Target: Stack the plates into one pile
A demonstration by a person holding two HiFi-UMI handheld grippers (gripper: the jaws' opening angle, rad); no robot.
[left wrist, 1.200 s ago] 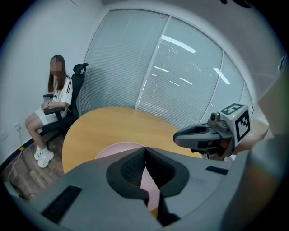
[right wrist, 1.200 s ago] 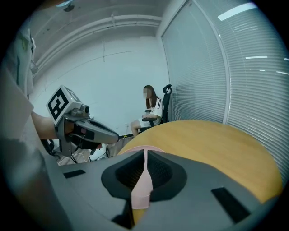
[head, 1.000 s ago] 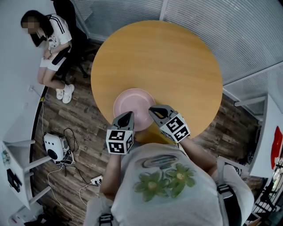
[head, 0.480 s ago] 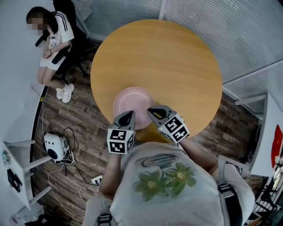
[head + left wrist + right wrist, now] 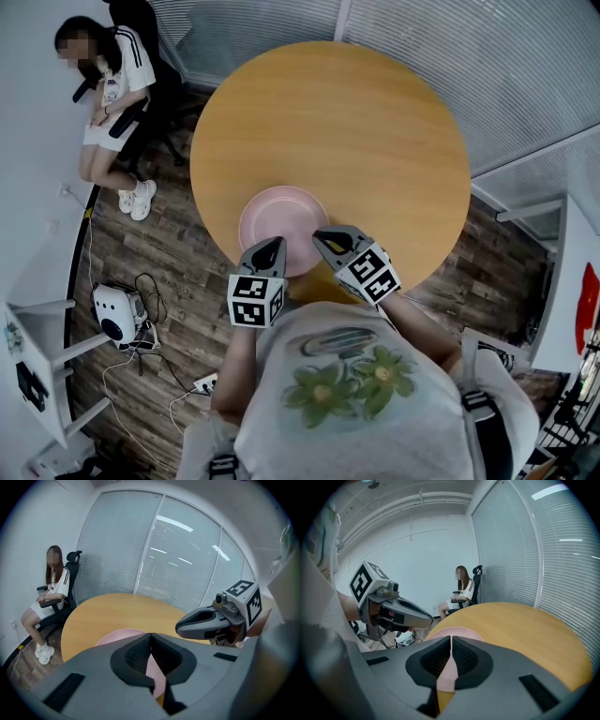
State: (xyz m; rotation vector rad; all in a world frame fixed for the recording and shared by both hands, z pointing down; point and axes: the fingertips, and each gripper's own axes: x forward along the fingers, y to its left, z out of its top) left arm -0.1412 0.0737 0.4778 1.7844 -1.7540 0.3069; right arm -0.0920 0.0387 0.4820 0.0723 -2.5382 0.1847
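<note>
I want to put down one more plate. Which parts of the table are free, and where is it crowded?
The table is bare from the pink plate to the far rim and on both sides of it. Only the near edge is crowded: the plate, with the left gripper and right gripper by it.

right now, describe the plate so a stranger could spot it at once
Find the round wooden table by the window blinds. The pink plate lies at its near edge, just ahead of the left gripper and right gripper. It is the only thing on the tabletop.
</note>
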